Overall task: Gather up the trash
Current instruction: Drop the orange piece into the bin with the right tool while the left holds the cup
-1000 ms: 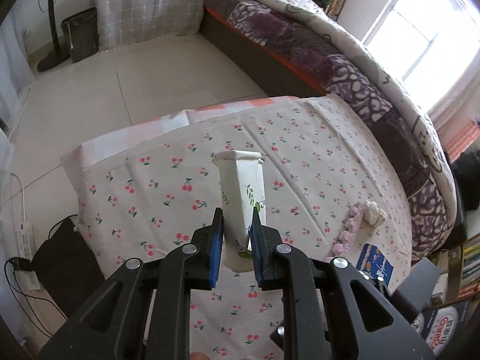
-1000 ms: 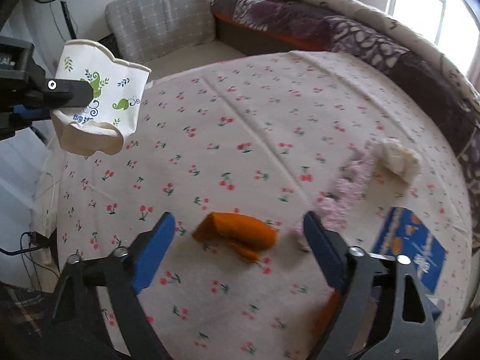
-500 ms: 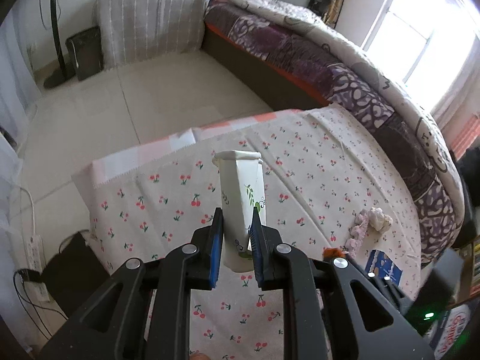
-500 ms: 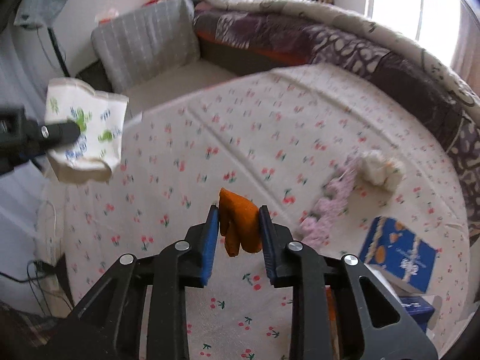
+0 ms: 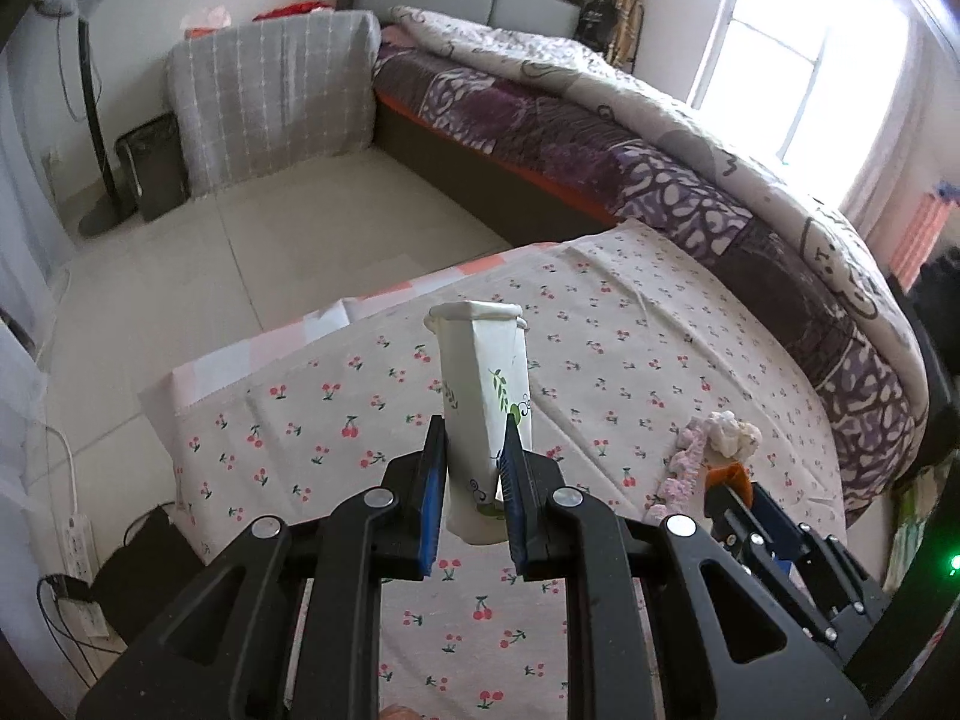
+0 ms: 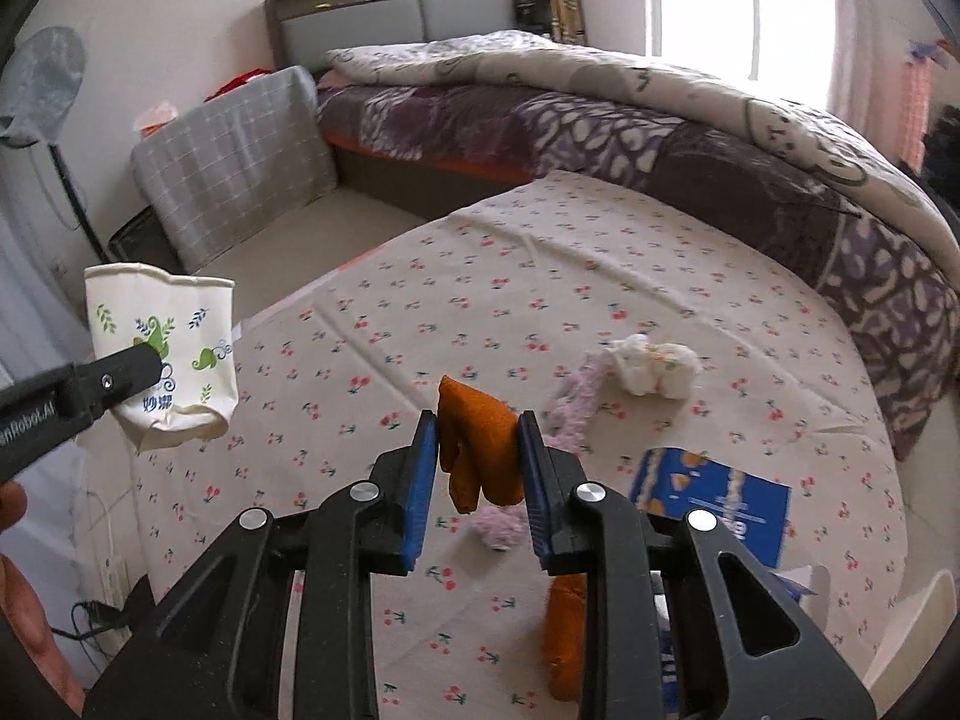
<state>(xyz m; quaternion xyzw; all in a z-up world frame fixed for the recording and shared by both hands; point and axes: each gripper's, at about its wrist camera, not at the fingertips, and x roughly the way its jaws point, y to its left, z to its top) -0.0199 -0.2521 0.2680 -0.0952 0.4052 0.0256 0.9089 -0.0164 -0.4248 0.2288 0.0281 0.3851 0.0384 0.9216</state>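
My left gripper point(image 5: 474, 453) is shut on a squashed white paper cup point(image 5: 483, 396) with green leaf prints, held in the air above the cherry-print tablecloth point(image 5: 336, 420). The cup point(image 6: 162, 354) also shows at the left of the right wrist view. My right gripper point(image 6: 478, 447) is shut on a crumpled orange peel point(image 6: 477, 450), lifted above the table. A white crumpled tissue point(image 6: 654, 363) and a pink fluffy strip point(image 6: 576, 402) lie on the cloth beyond it.
A blue packet point(image 6: 714, 498) lies at the table's right, and another orange piece point(image 6: 564, 636) lies near the front edge. A bed with a purple quilt point(image 5: 630, 138) stands behind. A grey checked cushion point(image 5: 270, 96), a dark bin point(image 5: 150, 165) and a fan stand point(image 5: 96, 120) are on the floor at left.
My right gripper closed on the orange peel and lifted it off the cloth. Both grippers have risen and pulled back, the cup still held in the left.
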